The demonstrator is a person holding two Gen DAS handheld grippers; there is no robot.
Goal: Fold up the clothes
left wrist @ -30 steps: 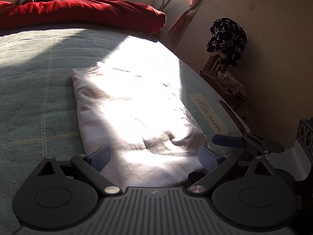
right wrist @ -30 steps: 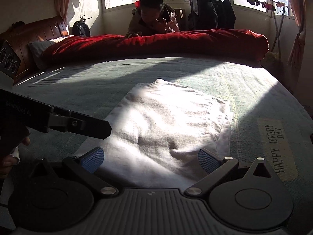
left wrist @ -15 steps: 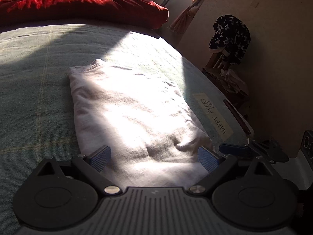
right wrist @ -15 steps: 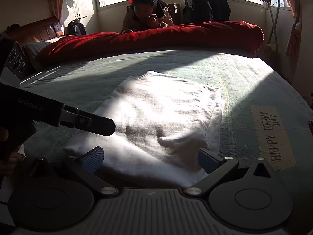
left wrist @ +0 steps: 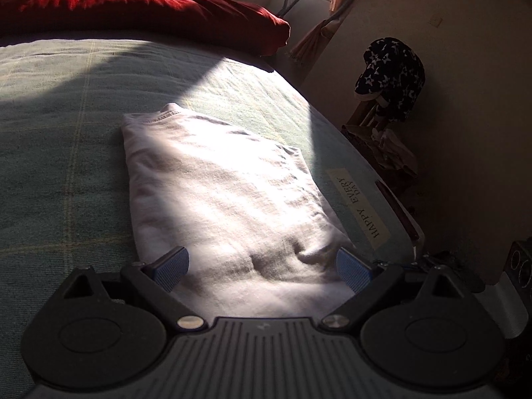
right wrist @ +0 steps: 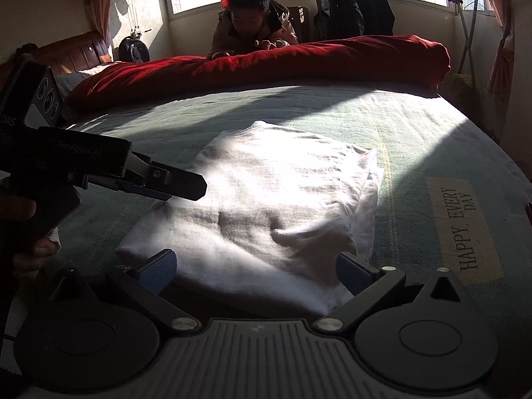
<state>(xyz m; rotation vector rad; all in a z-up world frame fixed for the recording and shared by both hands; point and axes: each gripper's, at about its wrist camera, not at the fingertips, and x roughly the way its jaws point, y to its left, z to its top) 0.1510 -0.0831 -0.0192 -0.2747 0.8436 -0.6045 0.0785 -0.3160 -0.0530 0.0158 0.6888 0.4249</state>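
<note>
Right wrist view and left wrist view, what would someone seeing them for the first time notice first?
The folded white T-shirt glows in a sunlit patch on the green bedspread, just ahead of both open tongs. Behind it a red duvet lies rolled along the far side of the bed, with a child leaning on it. A "HAPPY EVERY DAY" label sits right of the shirt.

Left gripper (left wrist: 262, 266): jaws spread wide, nothing between the blue pads (left wrist: 171, 267). Right gripper (right wrist: 256, 271): jaws equally wide apart, empty. In the right wrist view the left gripper (right wrist: 179, 186) enters from the left, held level, a hand (right wrist: 23, 229) around its grip.
</note>
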